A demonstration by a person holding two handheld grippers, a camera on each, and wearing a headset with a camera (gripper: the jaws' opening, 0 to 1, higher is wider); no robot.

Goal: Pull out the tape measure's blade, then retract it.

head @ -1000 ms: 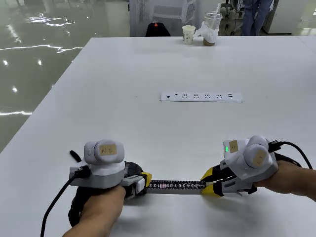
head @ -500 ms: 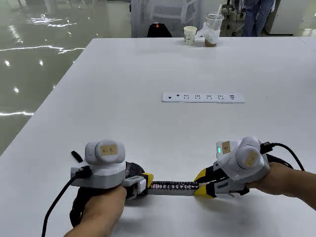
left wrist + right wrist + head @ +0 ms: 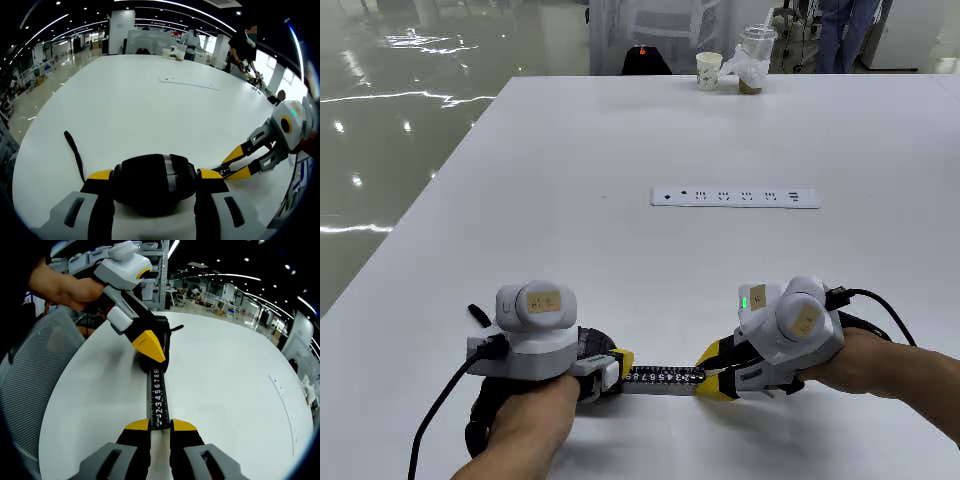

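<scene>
The black tape measure case (image 3: 588, 350) rests on the white table (image 3: 620, 200) near its front edge. My left gripper (image 3: 612, 368) is shut on the case, whose round body (image 3: 152, 181) sits between the yellow-tipped jaws (image 3: 156, 175). A short stretch of black blade (image 3: 665, 376) with white numerals runs right from the case. My right gripper (image 3: 708, 378) is shut on the blade's free end (image 3: 158, 402), pinching it between its yellow fingertips (image 3: 160, 426). The left gripper (image 3: 145, 342) and the case (image 3: 163, 347) lie straight ahead in the right gripper view.
A white power strip (image 3: 735, 197) lies mid-table. Paper and plastic cups (image 3: 708, 70) stand at the far edge. A black strap (image 3: 477, 314) trails left of the case, and cables run back from both grippers. People stand beyond the table (image 3: 245, 47).
My right gripper has moved left toward the case with the blade end in it, so the exposed blade is shorter. The left gripper has stayed on the case.
</scene>
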